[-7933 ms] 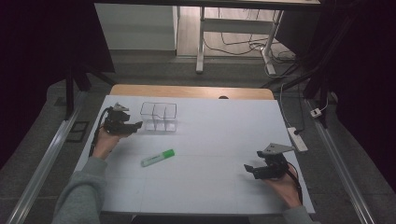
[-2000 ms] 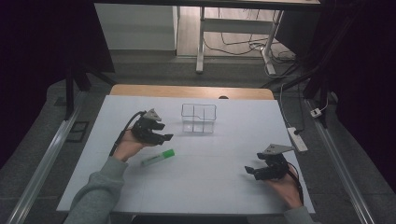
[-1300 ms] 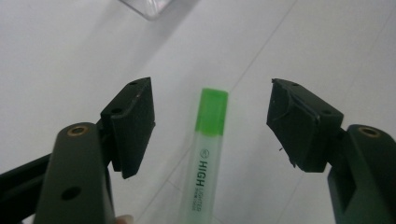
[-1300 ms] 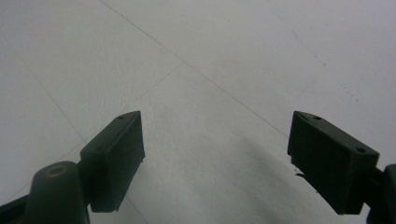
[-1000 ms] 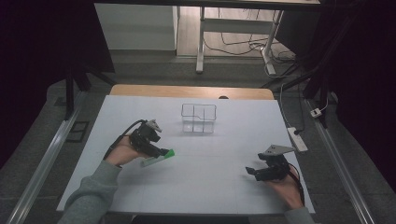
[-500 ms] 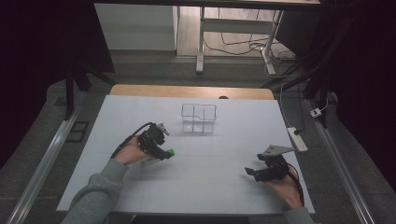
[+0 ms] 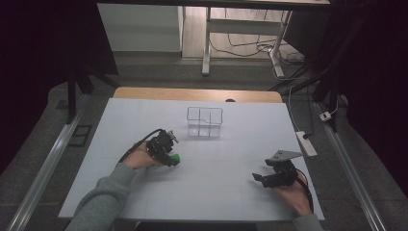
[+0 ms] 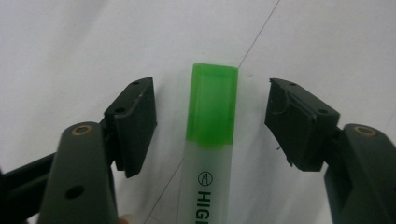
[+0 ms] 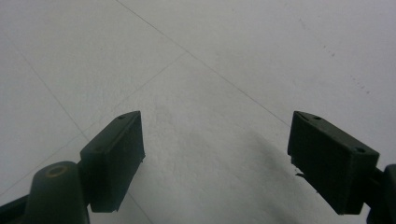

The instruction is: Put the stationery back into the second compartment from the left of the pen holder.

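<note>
Left gripper view gives the close look: a highlighter pen with a translucent green cap and a white barrel lies flat on the white table sheet, black letters "HIG" readable on the barrel. The left gripper straddles it, jaws spread wide on either side of the cap, gaps visible on both sides, nothing touching.

High view shows far less of the pen, just a speck of green peeking from under the left gripper. It adds the layout, though: a clear plastic compartment box stands beyond the pen, well apart, and the right gripper rests well off to the pen's right, nearer the person.

Right gripper view has its own jaws standing apart over bare white sheet.
</note>
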{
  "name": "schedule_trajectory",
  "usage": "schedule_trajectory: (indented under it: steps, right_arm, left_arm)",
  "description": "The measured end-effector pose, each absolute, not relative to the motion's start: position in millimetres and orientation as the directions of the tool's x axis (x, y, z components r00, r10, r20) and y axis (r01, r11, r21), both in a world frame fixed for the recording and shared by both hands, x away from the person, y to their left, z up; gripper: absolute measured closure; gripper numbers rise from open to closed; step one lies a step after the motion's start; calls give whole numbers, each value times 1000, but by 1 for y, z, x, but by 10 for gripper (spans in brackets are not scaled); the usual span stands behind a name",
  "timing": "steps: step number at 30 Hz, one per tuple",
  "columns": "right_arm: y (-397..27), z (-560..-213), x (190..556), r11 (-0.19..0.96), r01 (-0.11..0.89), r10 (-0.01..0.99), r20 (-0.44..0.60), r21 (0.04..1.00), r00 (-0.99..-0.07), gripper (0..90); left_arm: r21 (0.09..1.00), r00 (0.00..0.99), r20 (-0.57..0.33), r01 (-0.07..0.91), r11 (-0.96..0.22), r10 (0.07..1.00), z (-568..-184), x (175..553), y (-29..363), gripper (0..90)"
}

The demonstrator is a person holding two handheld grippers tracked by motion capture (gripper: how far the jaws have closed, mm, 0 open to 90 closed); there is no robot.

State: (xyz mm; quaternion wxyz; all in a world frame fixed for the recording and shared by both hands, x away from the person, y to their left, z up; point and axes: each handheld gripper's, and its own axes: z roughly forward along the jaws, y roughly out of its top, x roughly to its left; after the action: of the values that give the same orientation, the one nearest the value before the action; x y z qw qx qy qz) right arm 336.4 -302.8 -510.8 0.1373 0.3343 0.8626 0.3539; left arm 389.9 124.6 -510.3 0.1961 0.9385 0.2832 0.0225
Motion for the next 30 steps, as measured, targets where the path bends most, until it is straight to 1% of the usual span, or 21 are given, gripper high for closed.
schedule_trajectory:
  steps: [2,4,6,9,11,12,20,26,30]
  right_arm:
    - [-303,-511,336,527,480,674,-1,701,-739,178]
    - [-303,-511,336,527,481,674,-1,701,-738,178]
    - [-303,-511,337,527,481,675,-1,701,-738,178]
    - [-303,-511,336,528,481,675,-1,700,-738,178]
    - [-303,-511,336,530,481,674,-2,699,-739,178]
    - [-303,-511,336,528,480,675,-2,701,-738,178]
    - [-303,-510,336,529,479,676,-7,701,-737,178]
    - [-304,-511,337,526,482,677,-3,701,-736,178]
    - [-304,-511,337,526,482,677,-2,701,-736,178]
  left_arm:
    - [364,840,-56,521,-772,540,-513,391,124,376]
    - [368,840,-40,516,-774,541,-513,390,125,422]
    - [369,839,-36,517,-773,543,-512,390,126,490]
    - [372,845,-26,504,-780,534,-512,388,125,558]
    - [373,856,-21,487,-790,517,-512,385,124,649]
    - [372,857,-14,482,-793,515,-511,385,123,660]
    - [381,864,1,465,-799,503,-508,383,126,667]
    - [479,839,-35,491,-728,542,-490,382,145,668]
    - [533,826,-40,494,-687,563,-477,380,157,668]
